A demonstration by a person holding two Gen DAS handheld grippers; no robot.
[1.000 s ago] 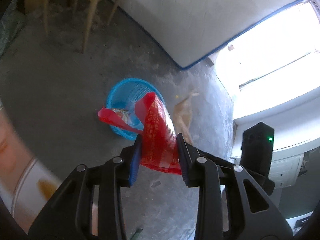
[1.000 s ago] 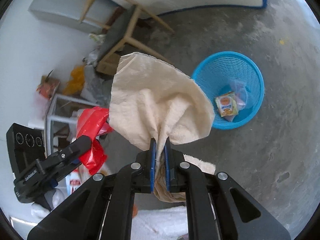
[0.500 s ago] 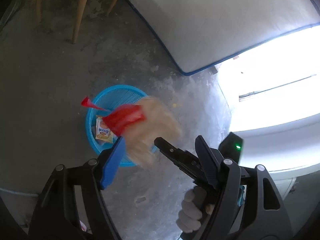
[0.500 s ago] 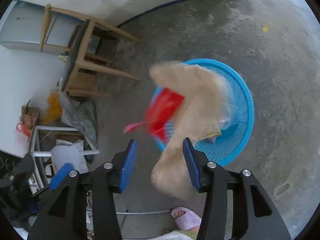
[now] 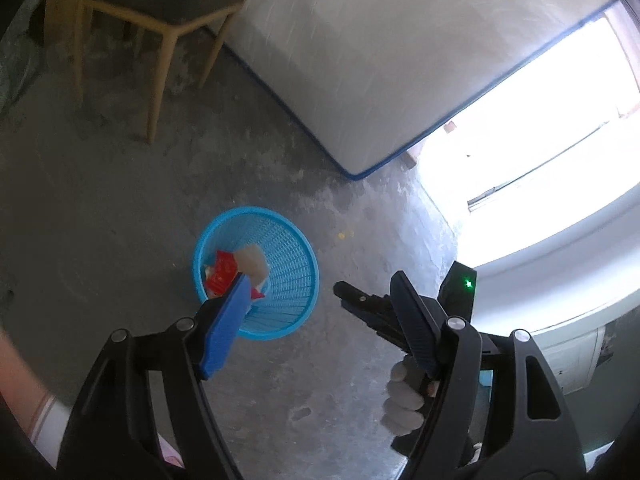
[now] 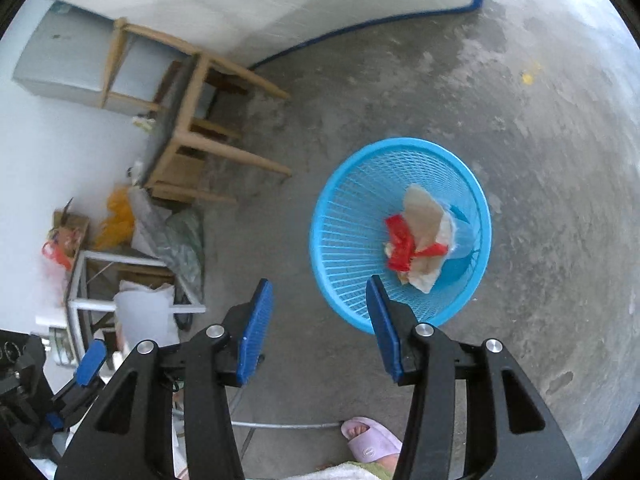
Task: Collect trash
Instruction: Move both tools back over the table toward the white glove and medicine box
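Note:
A blue mesh basket (image 5: pixel 294 280) (image 6: pixel 348 240) stands on the concrete floor. Inside it lie a red plastic wrapper (image 5: pixel 222 270) (image 6: pixel 402 240) and a crumpled beige cloth (image 5: pixel 253 258) (image 6: pixel 424 216). My left gripper (image 5: pixel 320 320) hangs above the basket's right side, open, with nothing between its blue pads. My right gripper (image 6: pixel 318 320) is also open and empty, just above the basket's near-left rim. In the left wrist view the right gripper (image 5: pixel 372 308) shows at lower right, held by a gloved hand (image 5: pixel 402 400).
A wooden chair (image 5: pixel 160 12) (image 6: pixel 188 128) stands beyond the basket, in front of a white mattress (image 5: pixel 380 60) with blue edging. Bags and clutter (image 6: pixel 160 236) and a white metal rack (image 6: pixel 88 280) crowd the left. A foot in a lilac slipper (image 6: pixel 372 438) is below.
Both grippers opened and let go of their loads: the red wrapper and the beige cloth fell and now lie in the blue basket. The right gripper moved lower, towards the basket.

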